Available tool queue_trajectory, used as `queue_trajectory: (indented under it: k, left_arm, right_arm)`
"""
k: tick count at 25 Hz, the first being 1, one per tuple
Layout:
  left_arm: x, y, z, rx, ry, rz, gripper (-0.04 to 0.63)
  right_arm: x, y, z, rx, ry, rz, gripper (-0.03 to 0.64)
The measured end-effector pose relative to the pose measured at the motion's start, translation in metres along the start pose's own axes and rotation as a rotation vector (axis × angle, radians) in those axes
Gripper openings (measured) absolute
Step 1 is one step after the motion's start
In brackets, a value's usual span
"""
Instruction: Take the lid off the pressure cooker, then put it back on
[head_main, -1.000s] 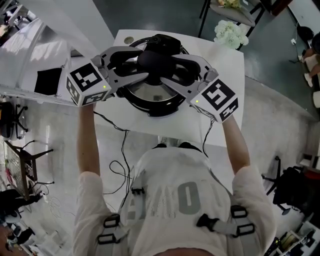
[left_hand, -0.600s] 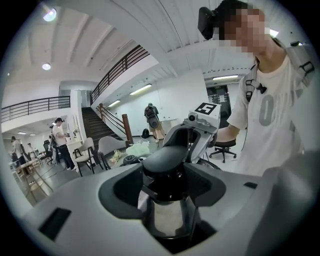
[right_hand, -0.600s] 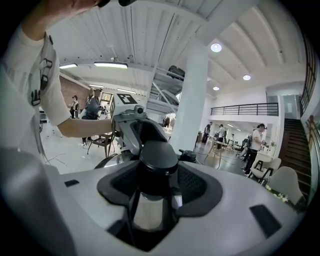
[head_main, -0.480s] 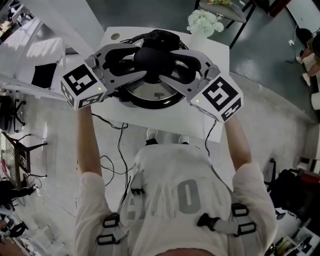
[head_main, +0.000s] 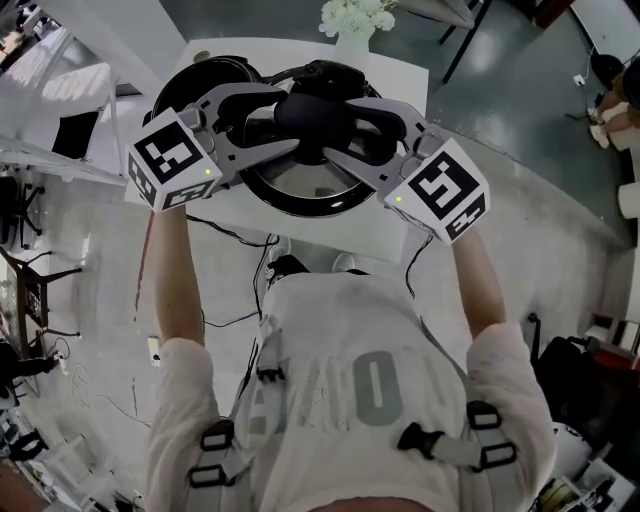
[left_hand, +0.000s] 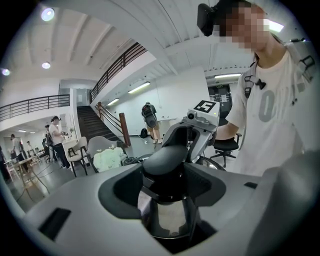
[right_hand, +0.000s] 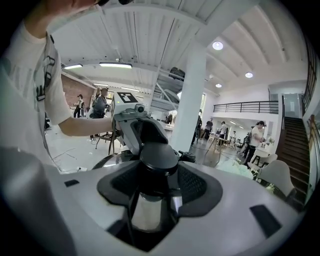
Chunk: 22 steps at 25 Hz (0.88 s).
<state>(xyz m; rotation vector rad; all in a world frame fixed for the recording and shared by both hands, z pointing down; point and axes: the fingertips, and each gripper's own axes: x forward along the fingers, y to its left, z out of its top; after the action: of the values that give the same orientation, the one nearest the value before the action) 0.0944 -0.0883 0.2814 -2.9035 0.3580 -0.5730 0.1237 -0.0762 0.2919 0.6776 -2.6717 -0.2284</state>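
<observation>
The steel pressure cooker lid, black-rimmed, hangs level above the white table, held by its black knob. My left gripper reaches in from the left and is shut on the knob; my right gripper grips it from the opposite side. The open black cooker pot stands at the table's far left, partly hidden behind my left gripper. In the left gripper view the knob fills my left gripper. The right gripper view shows the knob inside my right gripper.
A white vase of pale flowers stands at the table's far edge. A second white table with a black pad lies to the left. Cables trail on the floor under the table. Other people and chairs are far off.
Both grippers have carried the lid sideways to the right, off the pot. The open pot now shows at the upper left. The grip on the knob has stayed the same.
</observation>
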Motion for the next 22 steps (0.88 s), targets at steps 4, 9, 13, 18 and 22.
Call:
queue_trajectory:
  k: [4, 9, 13, 18, 22]
  left_arm:
    - [0.021, -0.016, -0.007, -0.016, 0.020, -0.015, 0.258]
    - [0.042, -0.028, -0.028, -0.061, 0.042, -0.028, 0.258]
    - [0.053, -0.034, -0.059, -0.117, 0.071, -0.034, 0.258]
    - [0.065, -0.043, -0.094, -0.188, 0.097, -0.047, 0.258]
    - [0.073, -0.051, -0.116, -0.230, 0.132, -0.060, 0.259]
  right_arm:
    - [-0.014, 0.004, -0.021, 0.005, 0.020, -0.004, 0.238]
    - [-0.018, 0.009, -0.051, 0.026, 0.045, 0.013, 0.238]
    - [-0.008, 0.017, -0.079, 0.039, 0.080, 0.040, 0.238]
    - [0.004, 0.028, -0.112, 0.053, 0.114, 0.083, 0.238]
    - [0.009, 0.035, -0.132, 0.062, 0.152, 0.111, 0.238]
